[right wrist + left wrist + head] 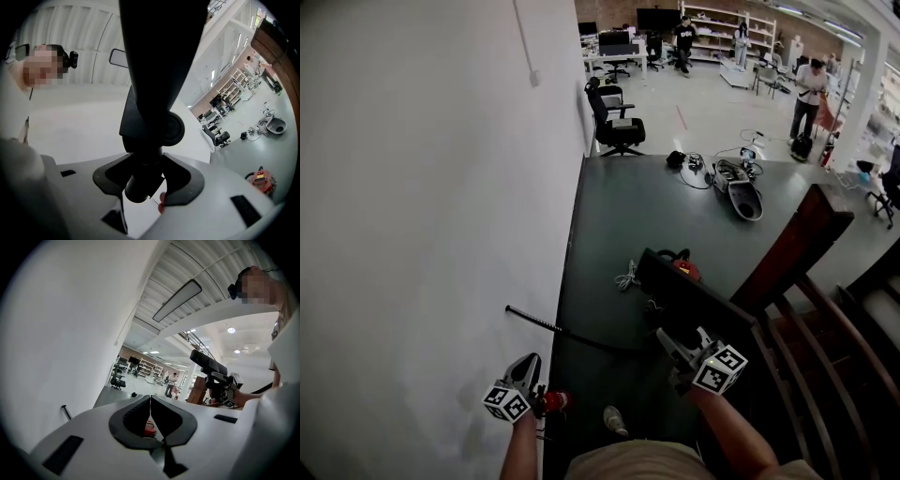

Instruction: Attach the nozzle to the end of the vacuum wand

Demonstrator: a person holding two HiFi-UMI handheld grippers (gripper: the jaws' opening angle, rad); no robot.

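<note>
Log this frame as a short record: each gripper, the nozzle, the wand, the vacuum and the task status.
left gripper: shut, nothing held
right gripper: shut on the nozzle's neck
nozzle: black, held up off the floor
wand: thin black rod near the white wall, apart from the nozzle
vacuum: red, on the dark floor beyond the nozzle
status: nozzle not yet attached

The white wall (422,187) shuts off my left, the wooden chairs (811,244) my right. Between them I have a lane of dark floor (609,216), crossed near me by the black wand (553,326) and red vacuum (682,267), then open along the wall to the far office chair (614,122).
</note>
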